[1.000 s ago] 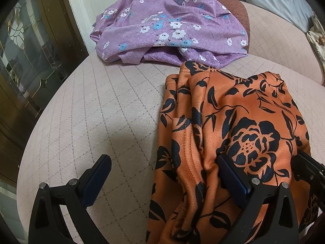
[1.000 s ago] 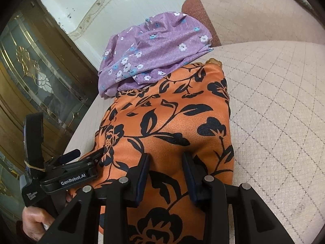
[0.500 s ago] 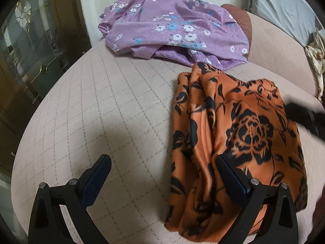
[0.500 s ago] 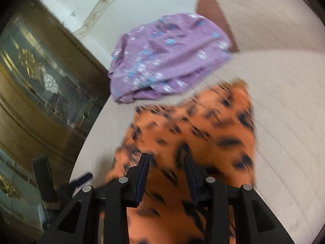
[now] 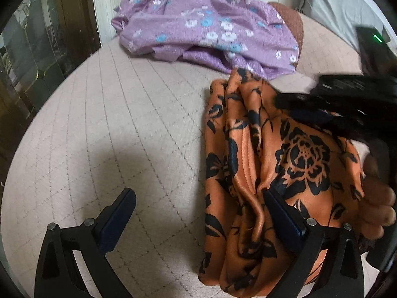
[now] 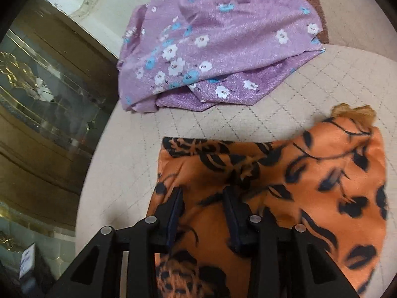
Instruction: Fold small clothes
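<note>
An orange garment with black flowers (image 5: 292, 164) lies bunched in long folds on the quilted beige cushion (image 5: 111, 124). My left gripper (image 5: 201, 213) stands wide open. Its left finger is over bare cushion, and its right finger (image 5: 280, 218) rests over the garment's folds. In the right wrist view the orange garment (image 6: 310, 186) spreads below my right gripper (image 6: 204, 206). That gripper's jaws stand partly open over the cloth's left part, and no fold is pinched between them. A purple flowered garment (image 6: 218, 44) lies heaped farther back. The right gripper (image 5: 285, 101) reaches in blurred from the right, with a hand (image 5: 377, 198) beside it.
A dark wooden cabinet with glass panels (image 6: 49, 99) stands close along the cushion's left edge. A grey pillow (image 5: 335, 5) and a brown cushion (image 5: 290, 22) sit at the back right. A white wall (image 5: 106, 5) rises behind the purple garment (image 5: 211, 29).
My right gripper has swept across the orange garment toward its far left part and now shows in the left wrist view. The left gripper has drawn back a little and stays open.
</note>
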Action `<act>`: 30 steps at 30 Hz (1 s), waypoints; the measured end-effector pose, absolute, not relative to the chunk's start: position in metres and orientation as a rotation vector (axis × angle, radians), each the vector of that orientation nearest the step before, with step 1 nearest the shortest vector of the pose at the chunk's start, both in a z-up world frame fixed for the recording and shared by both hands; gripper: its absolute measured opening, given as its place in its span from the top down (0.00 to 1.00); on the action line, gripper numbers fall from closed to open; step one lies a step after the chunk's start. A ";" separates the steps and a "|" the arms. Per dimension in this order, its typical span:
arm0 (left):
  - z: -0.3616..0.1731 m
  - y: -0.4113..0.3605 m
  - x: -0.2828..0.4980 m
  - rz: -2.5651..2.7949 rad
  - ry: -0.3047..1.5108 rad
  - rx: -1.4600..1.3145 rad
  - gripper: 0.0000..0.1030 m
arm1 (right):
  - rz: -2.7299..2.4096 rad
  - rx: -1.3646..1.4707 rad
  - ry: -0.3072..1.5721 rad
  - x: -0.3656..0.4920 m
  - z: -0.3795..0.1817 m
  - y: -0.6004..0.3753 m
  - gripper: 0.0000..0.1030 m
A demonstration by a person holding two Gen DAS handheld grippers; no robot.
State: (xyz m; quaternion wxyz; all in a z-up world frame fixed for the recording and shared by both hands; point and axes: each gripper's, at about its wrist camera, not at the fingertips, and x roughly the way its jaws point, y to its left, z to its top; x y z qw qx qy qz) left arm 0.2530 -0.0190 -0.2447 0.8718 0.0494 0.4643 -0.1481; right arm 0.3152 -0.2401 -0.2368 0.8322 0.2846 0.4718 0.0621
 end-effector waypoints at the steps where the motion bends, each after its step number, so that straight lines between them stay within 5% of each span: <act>1: -0.240 -0.019 0.251 -0.310 0.947 0.102 0.00 | 0.139 0.623 0.980 0.307 -0.233 -0.247 0.63; 2: -0.237 -0.019 0.249 -0.313 0.926 0.100 0.00 | 0.150 0.639 0.953 0.297 -0.227 -0.253 0.61; 4: -0.229 -0.018 0.246 -0.328 0.890 0.084 0.00 | 0.146 0.651 0.891 0.272 -0.214 -0.264 0.30; 5: -0.226 -0.017 0.244 -0.337 0.875 0.070 0.00 | 0.128 0.649 0.841 0.255 -0.206 -0.273 0.29; 18: -0.229 -0.027 0.247 -0.322 0.876 0.092 0.00 | 0.040 0.889 0.846 0.137 -0.234 -0.367 0.27; 30: -0.236 -0.036 0.251 -0.343 0.909 0.083 0.00 | 0.155 1.004 0.897 0.138 -0.276 -0.349 0.25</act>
